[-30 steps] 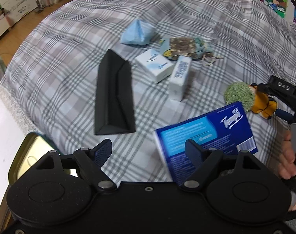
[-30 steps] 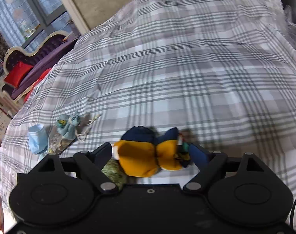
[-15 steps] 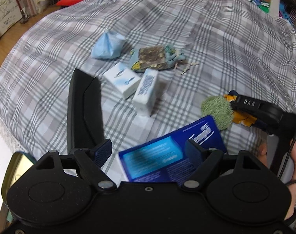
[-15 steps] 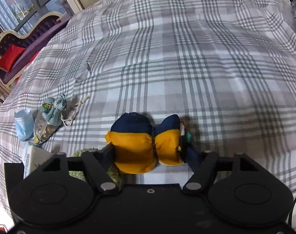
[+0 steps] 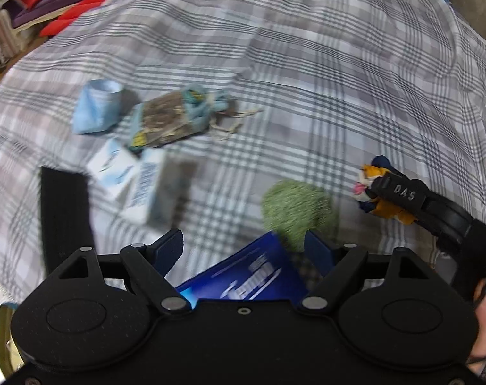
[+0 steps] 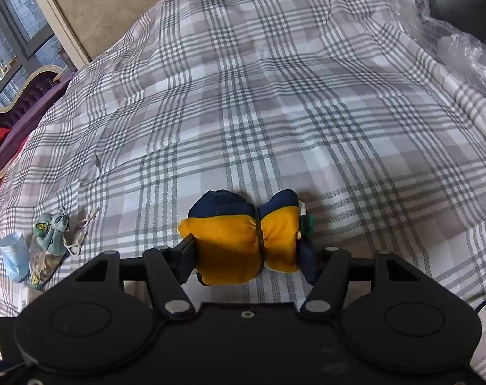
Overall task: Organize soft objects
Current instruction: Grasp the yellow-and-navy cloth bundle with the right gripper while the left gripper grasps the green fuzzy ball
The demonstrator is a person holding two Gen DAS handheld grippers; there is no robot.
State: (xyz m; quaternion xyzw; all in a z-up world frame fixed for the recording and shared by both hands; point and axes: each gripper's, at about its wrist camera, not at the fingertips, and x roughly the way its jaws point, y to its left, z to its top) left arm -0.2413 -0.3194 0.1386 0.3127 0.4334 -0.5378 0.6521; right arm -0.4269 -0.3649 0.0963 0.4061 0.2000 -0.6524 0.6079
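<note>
Right gripper (image 6: 246,253): fingers closed on a yellow-and-navy plush (image 6: 243,240), soft stuffed cloth cinched at the middle into two lobes, held just above the plaid sheet (image 6: 275,96). In the left wrist view the same gripper (image 5: 381,189) shows at the right, black, with the plush (image 5: 387,207) bunched at its tip.

Left gripper (image 5: 243,247): fingers spread wide, gripping nothing. A blue tissue pack (image 5: 243,280), glossy and flat, lies on the sheet between them; contact with either finger cannot be told.

Green ball (image 5: 294,208): fuzzy, round, just beyond the pack and near the right finger. Seen only in the left wrist view.

Two white cartons (image 5: 130,179): boxy, printed blue, side by side, left of centre. Blurred. Left wrist view only.

Black case (image 5: 63,215): long, matte, at the near left.

Drawstring pouch (image 5: 175,118): printed cloth, cords trailing right, beyond the cartons; also at the left in the right wrist view (image 6: 47,243).

Pale blue bag (image 5: 95,106): crumpled, left of the pouch.

Clear plastic wrap (image 6: 461,48): far right, right wrist view only.
</note>
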